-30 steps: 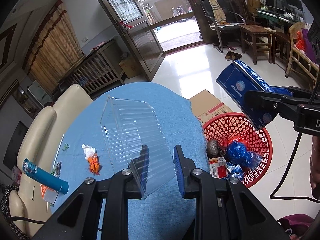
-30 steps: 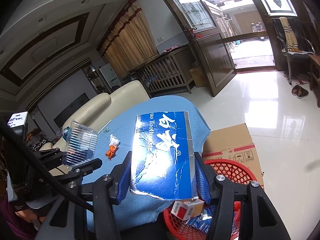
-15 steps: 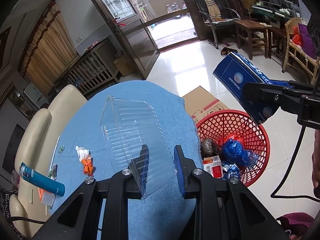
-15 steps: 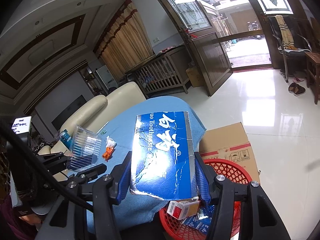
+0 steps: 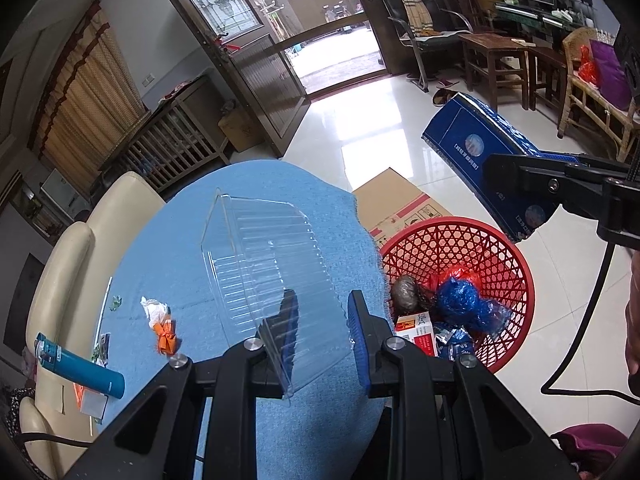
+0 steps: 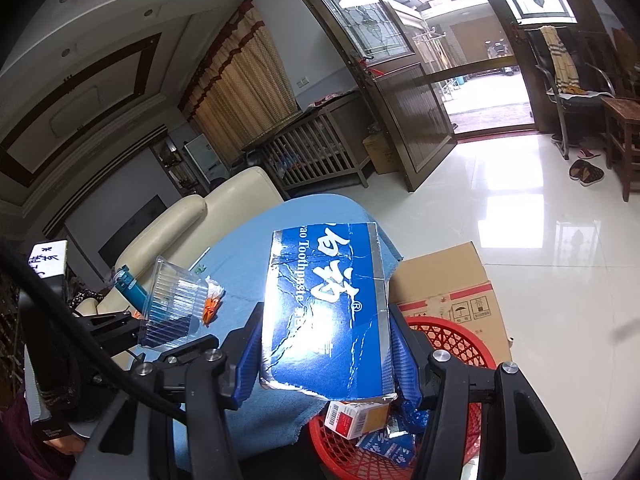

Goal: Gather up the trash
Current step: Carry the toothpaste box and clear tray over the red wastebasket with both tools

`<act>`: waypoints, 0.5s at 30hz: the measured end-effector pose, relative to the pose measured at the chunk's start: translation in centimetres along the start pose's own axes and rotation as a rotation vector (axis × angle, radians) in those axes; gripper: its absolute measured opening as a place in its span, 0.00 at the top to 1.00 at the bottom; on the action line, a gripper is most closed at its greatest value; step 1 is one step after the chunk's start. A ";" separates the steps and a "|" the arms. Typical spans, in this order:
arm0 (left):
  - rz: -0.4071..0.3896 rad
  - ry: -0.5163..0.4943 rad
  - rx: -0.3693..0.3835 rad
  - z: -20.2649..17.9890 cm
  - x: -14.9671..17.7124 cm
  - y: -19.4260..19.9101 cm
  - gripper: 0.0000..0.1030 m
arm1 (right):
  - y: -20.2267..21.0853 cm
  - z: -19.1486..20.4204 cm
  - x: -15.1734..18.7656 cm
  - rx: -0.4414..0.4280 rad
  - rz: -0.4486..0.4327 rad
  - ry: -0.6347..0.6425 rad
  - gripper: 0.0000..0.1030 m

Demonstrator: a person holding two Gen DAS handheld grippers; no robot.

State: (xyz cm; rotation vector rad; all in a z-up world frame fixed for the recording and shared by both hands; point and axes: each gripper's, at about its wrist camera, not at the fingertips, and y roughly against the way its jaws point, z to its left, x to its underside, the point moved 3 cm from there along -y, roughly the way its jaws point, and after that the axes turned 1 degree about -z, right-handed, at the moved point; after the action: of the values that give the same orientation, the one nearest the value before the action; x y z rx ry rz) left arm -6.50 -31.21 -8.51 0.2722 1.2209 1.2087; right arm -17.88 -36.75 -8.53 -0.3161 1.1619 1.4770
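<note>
Broadly, a round desk under a light-blue cloth fills the left wrist view, w/ a red plastic lattice basket on the floor just beside its edge, already holding wrapped trash and a small carton.

Right hand-held gripper is clamped on the sides of a flat blue cardboard toothpaste box, jaws part-open to the box's width. Box hangs over the basket rim; its long axis runs fwd along the fingers, far end tilted up and away, torn end nearest the camera. Prob. light and fairly stiff, but the creased card could buckle if squeezed harder, so the side-wall grip near the middle looks right.

Left hand-held gripper is closed nearly as tight as it goes, pinching the thin rim of a clear ribbed plastic clamshell tray. Tray is held above the desk, long axis pointing away from the camera, open side turned left. Likely v. light, flexible, slick; a rim pinch lets it swing, so a gentle carry seems wise.

Smaller bits lie on the cloth: a teal cylindrical tube at the left edge, and an orange-and-white crumpled wrapper.
</note>
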 end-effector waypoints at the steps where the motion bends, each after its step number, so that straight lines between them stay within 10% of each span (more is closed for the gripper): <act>1: 0.001 -0.002 0.001 -0.1 -0.1 -0.1 0.74 | 0.0 0.0 0.0 0.001 0.001 -0.003 0.42; 15: 0.022 -0.030 0.023 -1.5 -0.5 -1.3 0.73 | 0.0 -0.6 -0.2 0.026 0.001 -0.027 0.42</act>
State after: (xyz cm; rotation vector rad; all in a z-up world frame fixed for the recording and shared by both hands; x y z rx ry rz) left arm -6.92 -32.76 -9.74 0.3202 1.2095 1.2059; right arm -18.10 -37.37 -8.66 -0.2768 1.1594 1.4621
